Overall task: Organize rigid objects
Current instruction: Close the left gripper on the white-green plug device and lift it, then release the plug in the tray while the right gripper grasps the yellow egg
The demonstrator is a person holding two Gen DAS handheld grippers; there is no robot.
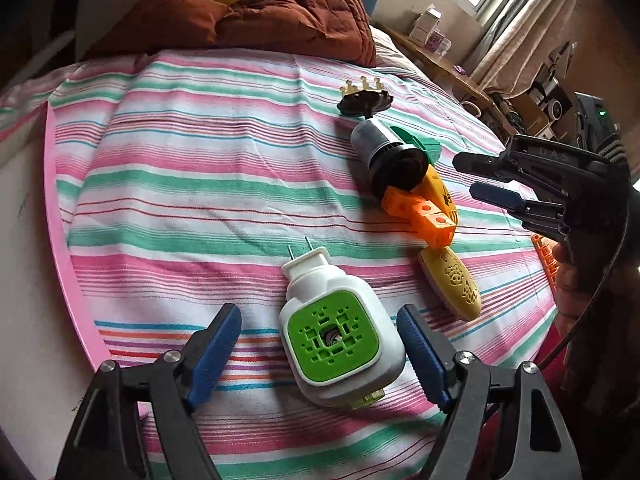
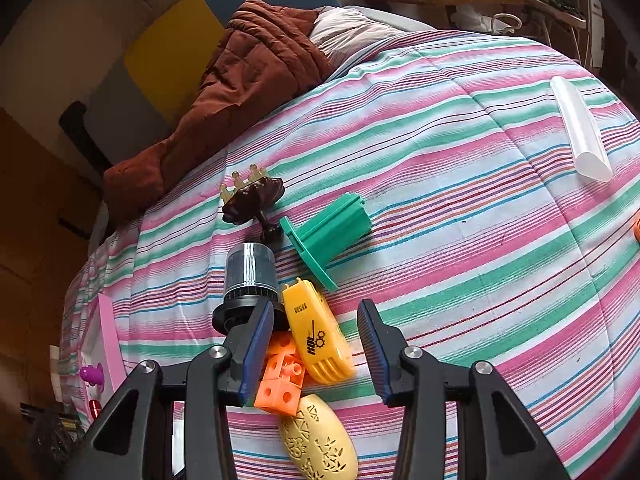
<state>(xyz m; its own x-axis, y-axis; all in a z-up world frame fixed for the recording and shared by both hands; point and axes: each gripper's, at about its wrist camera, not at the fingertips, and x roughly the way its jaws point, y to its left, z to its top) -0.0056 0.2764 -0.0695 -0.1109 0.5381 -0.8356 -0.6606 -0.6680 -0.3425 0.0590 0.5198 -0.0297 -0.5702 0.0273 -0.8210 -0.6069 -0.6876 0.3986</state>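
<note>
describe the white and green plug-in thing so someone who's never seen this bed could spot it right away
On the striped bedspread, look apart from the cluster of toys, between the fingers of the open left gripper. The plug-in device lies flat there, not gripped. It is the only white item, with a square green perforated face and two metal prongs at its top.
</note>
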